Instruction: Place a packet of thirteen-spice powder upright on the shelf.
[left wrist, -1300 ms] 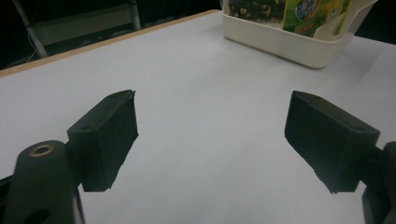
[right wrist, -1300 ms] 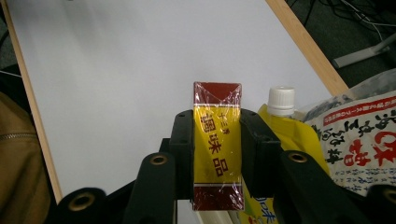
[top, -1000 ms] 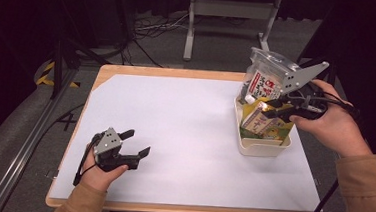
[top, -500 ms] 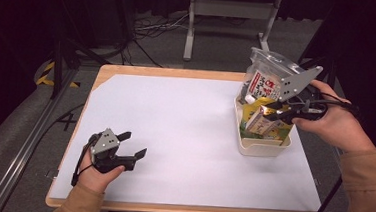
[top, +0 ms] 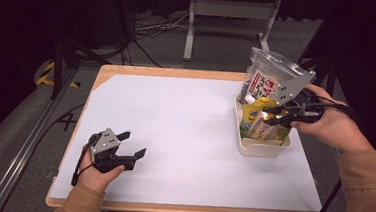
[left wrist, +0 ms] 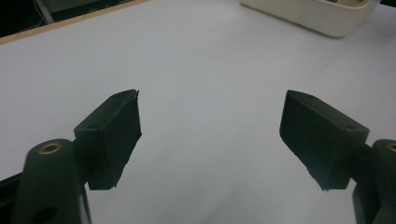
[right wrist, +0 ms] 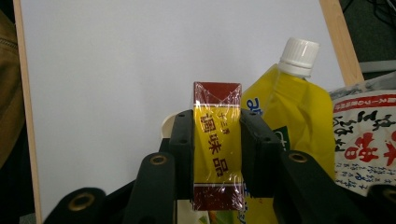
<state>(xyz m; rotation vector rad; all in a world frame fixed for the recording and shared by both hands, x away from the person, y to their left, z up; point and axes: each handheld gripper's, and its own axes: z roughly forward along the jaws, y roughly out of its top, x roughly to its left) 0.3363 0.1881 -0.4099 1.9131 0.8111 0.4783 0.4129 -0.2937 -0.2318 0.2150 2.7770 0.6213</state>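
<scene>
My right gripper [right wrist: 217, 119] is shut on a yellow box with dark red ends [right wrist: 217, 95], its jaws pressing the two long sides. In the high view the right gripper [top: 274, 116] holds this box [top: 264, 129] over the white bin [top: 258, 147] at the table's right, with the box's lower end down among the packs. Beside the box stands a yellow pouch with a white cap [right wrist: 292, 107]. My left gripper [top: 133, 143] rests near the front left of the table, open with nothing between its jaws; in its own view the left gripper [left wrist: 212, 116] faces bare white tabletop.
A white bag with red print [top: 265, 81] leans up out of the bin's far end, also seen as the bag [right wrist: 364, 126] at the right. The bin's rim [left wrist: 317, 16] lies far ahead of the left gripper. The wooden table edge [top: 178, 73] borders the white sheet.
The right gripper with the box has dropped slightly toward the bin. The left gripper has stayed where it was.
</scene>
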